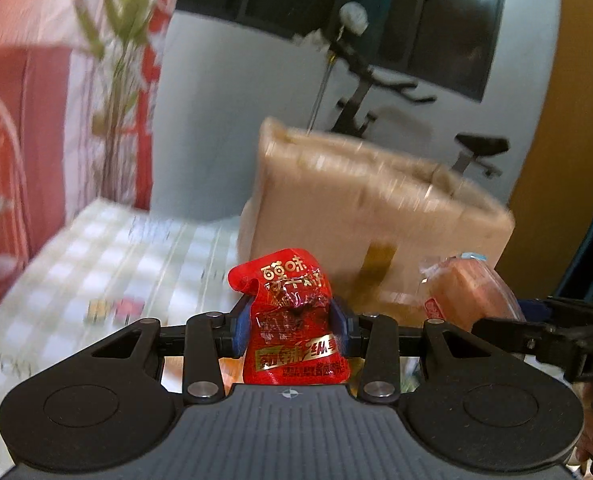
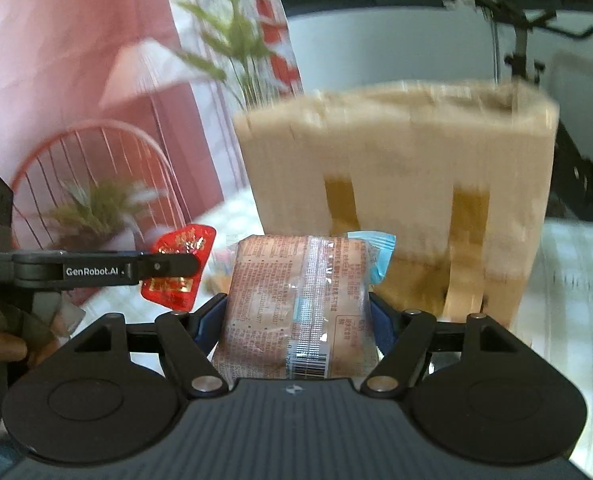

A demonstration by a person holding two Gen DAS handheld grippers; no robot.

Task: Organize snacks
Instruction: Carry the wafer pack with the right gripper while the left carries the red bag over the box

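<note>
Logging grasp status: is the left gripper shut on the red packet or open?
Shut on it. The left gripper has its blue pads pressed against both sides of the red snack packet, which is crumpled between them and held up off the checked tablecloth.

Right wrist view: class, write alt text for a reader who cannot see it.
The right tongs grip a clear-wrapped brown snack pack before a cardboard box. At left, the left tongs hold a red packet.
</note>
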